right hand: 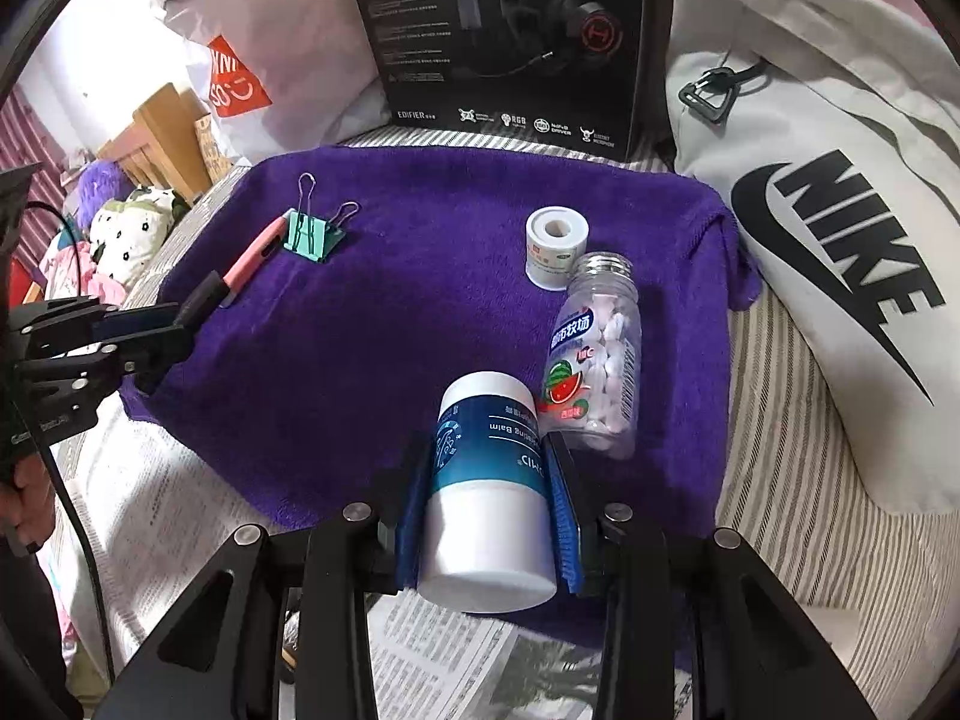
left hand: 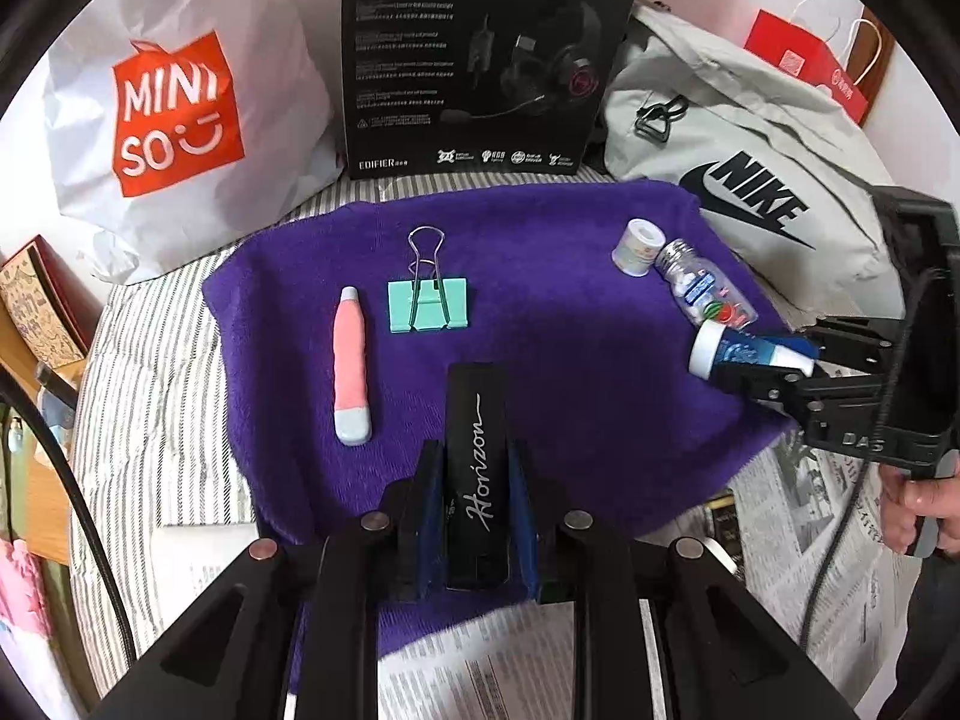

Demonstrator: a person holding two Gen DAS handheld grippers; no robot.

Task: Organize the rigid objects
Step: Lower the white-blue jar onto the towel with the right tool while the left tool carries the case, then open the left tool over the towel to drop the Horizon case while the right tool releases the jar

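On the purple towel (left hand: 540,276) lie a pink and grey tube (left hand: 351,363) and a mint binder clip (left hand: 427,303) at the left. At the right lie a white tape roll (left hand: 639,246) and a clear candy bottle (left hand: 705,291). My left gripper (left hand: 477,474) is shut on a black "Horizon" box (left hand: 477,468) over the towel's near edge. My right gripper (right hand: 489,474) is shut on a white and blue balm jar (right hand: 489,480), just left of the candy bottle (right hand: 597,354). The tape roll (right hand: 555,246) and binder clip (right hand: 312,234) lie farther back.
A black headset box (left hand: 474,54) stands behind the towel, a white Miniso bag (left hand: 174,114) at the back left, a grey Nike bag (left hand: 750,168) at the right. Newspaper (left hand: 480,660) covers the striped bedding (left hand: 156,360) in front. A hand (left hand: 924,504) holds the right gripper's handle.
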